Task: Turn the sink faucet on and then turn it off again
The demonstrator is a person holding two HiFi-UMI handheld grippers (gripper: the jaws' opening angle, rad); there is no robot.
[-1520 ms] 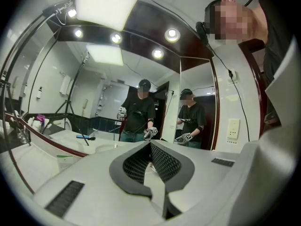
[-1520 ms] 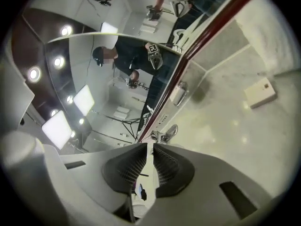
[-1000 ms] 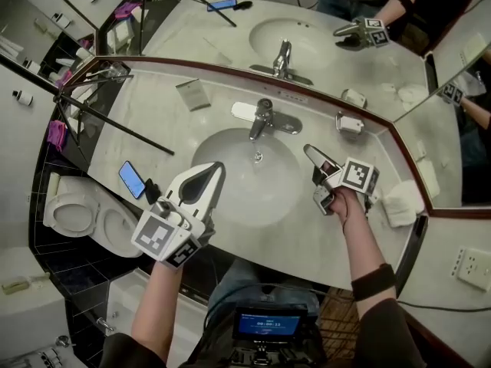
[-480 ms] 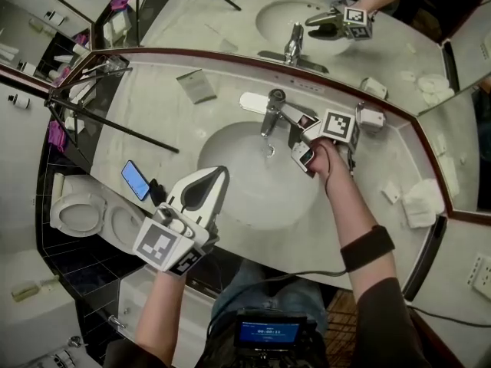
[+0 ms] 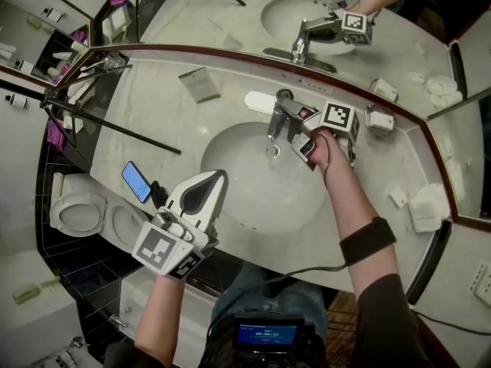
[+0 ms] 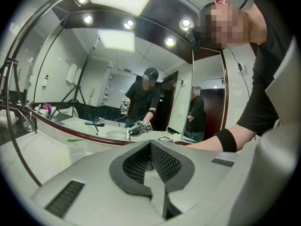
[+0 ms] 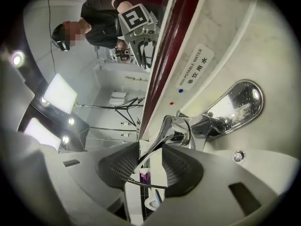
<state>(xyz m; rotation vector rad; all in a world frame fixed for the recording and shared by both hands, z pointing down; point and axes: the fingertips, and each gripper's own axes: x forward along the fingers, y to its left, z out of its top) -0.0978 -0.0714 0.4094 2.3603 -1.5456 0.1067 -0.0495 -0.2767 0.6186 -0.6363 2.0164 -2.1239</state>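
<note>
The chrome faucet [image 5: 273,123] stands at the back of the sink basin [image 5: 230,148], its lever [image 5: 287,103] pointing right. My right gripper [image 5: 292,127] is at the faucet, rolled on its side. In the right gripper view the thin lever [image 7: 162,134] runs between the two pads of the right gripper [image 7: 149,161], with a gap still showing; the jaws have just been closing and stand open around it. The spout [image 7: 235,102] lies beyond. My left gripper [image 5: 209,184] hovers over the basin's front left rim, shut and empty. The left gripper [image 6: 150,157] faces the mirror.
A phone [image 5: 136,179] lies on the counter left of the basin, a card [image 5: 199,84] at the back left. A soap dish [image 5: 380,119] and folded towels [image 5: 428,207] sit to the right. A tripod leg [image 5: 115,125] crosses the left counter. The mirror [image 5: 307,21] runs behind.
My right gripper has moved from beside the basin's right rim up and left to the faucet lever, rolling over. The left gripper has sunk slightly and stays shut.
</note>
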